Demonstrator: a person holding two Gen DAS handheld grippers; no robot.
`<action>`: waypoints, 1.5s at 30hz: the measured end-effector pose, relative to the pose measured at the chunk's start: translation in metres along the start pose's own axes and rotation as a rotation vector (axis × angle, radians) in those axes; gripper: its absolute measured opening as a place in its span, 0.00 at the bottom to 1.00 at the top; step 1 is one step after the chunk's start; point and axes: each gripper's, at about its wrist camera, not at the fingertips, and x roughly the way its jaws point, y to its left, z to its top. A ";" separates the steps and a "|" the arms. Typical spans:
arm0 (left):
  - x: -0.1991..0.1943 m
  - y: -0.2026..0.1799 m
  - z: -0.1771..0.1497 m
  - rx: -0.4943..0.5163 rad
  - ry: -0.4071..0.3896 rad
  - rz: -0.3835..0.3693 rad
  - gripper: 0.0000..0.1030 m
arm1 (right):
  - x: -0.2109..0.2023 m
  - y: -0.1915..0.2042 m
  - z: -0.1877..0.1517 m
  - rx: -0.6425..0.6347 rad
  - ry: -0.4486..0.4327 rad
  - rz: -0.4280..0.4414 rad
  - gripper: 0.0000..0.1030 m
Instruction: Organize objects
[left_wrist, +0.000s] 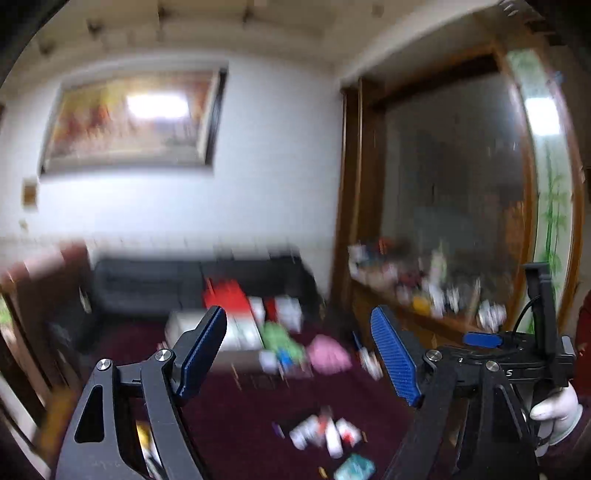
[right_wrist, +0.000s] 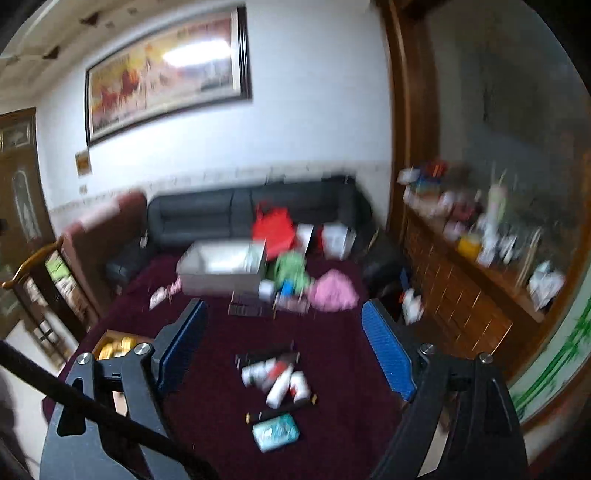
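Bottles (right_wrist: 279, 380) beside teal packet (right_wrist: 276, 432).

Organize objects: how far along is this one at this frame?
Hard to credit anything as done. Both tongs, left and right, are open and empty. White bottles and a teal packet lie loose on the maroon cloth; the white box sits far back amid clutter. Sorting remains.

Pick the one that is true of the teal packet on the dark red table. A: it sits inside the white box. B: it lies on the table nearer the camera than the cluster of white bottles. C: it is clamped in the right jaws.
B: in the right wrist view the teal packet lies flat on the table, below the white bottles, untouched by either gripper.
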 end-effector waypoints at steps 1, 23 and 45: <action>0.028 0.006 -0.022 -0.020 0.075 -0.011 0.73 | 0.021 -0.010 -0.019 0.033 0.055 0.028 0.83; 0.216 -0.115 -0.260 0.388 0.620 -0.195 0.38 | 0.160 -0.126 -0.189 0.414 0.356 0.113 0.79; 0.135 -0.012 -0.288 0.068 0.781 -0.097 0.11 | 0.185 -0.072 -0.218 0.463 0.467 0.166 0.79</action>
